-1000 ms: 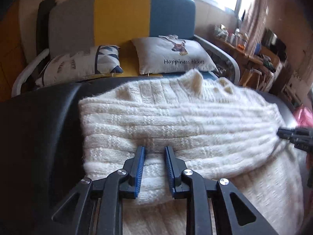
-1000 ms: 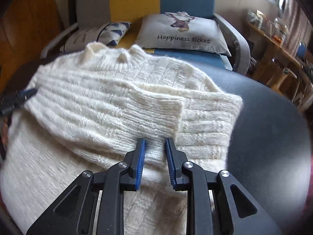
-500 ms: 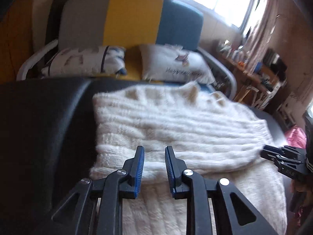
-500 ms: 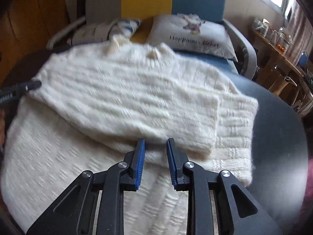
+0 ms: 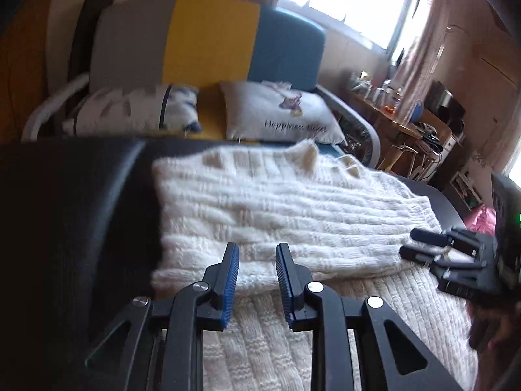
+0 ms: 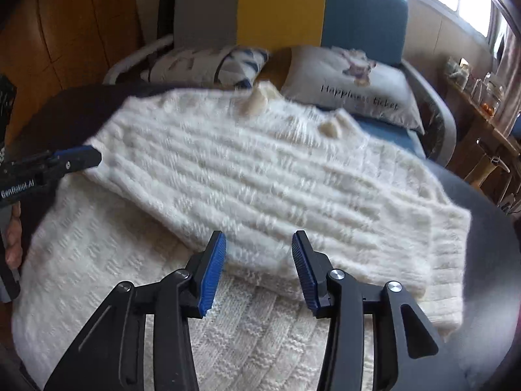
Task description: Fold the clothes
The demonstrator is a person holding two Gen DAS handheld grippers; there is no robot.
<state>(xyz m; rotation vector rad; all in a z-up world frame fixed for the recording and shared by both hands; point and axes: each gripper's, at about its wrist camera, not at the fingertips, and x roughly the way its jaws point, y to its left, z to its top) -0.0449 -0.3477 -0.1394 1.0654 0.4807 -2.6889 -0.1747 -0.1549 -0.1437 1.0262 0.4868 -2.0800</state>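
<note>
Sweater: a white knitted sweater is lying on a dark desk, its upper part folded across the lower part
Right tongs: the jaws have just been opening and are standing apart over the folded edge, pinching no knit
Left tongs: the jaws are standing a little apart above the fold's edge, gripping nothing
Hand: fingers are showing at the left border, wrapped round the left tool
Sofa: a grey, yellow and blue sofa is standing behind the desk, carrying a cushion with lettering
</note>
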